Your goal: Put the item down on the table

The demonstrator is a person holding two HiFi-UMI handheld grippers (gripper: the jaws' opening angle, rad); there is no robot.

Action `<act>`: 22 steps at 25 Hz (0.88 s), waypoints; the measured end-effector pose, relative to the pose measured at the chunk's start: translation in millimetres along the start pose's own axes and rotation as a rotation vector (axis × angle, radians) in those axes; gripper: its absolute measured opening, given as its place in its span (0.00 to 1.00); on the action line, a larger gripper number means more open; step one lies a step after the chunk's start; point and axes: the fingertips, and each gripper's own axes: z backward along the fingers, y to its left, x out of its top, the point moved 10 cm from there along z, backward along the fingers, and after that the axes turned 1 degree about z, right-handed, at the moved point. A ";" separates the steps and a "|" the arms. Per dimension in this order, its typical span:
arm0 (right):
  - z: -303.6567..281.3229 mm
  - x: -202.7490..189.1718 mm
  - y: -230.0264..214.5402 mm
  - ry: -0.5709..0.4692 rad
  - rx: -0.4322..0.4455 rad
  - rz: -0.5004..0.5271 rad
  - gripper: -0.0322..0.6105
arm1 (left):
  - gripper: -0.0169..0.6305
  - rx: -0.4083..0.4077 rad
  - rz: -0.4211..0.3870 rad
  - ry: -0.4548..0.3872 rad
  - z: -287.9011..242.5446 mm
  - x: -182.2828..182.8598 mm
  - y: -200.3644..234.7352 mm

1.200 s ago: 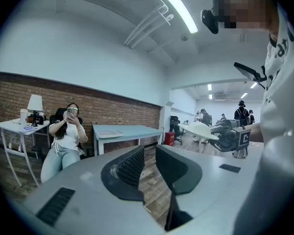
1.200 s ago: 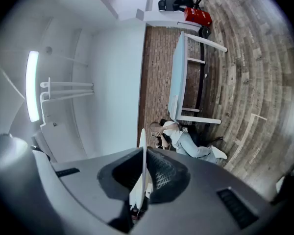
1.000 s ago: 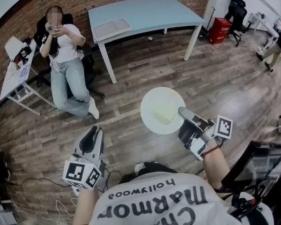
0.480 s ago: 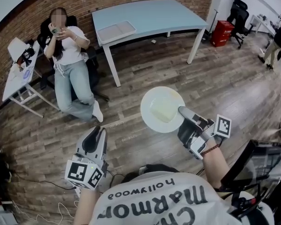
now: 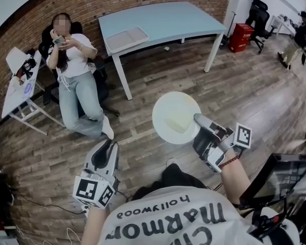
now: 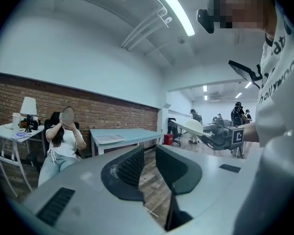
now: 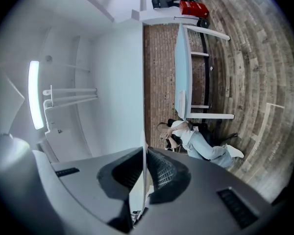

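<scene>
My right gripper (image 5: 198,120) is clenched on the rim of the white plate (image 5: 174,115), held over the floor and well apart from the blue table (image 5: 178,17). Left gripper (image 5: 103,149) parted, empty. Carrying step; next, approach the table and lower the plate.

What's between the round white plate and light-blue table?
Head view: wooden floor, bare except one small pale scrap, between plate and table.

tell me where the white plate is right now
Head view, centre: the white plate is held by its rim in the right gripper, over the wooden floor, short of the light blue table.
</scene>
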 end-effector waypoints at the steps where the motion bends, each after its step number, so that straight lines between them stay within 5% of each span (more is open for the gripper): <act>1: -3.4 4.9 -2.1 -0.003 0.004 -0.005 0.09 | 0.14 0.004 0.001 -0.001 -5.2 0.8 3.0; 22: -154.4 216.0 -70.6 0.198 0.024 0.042 0.09 | 0.14 0.114 0.001 -0.020 -230.9 30.2 84.5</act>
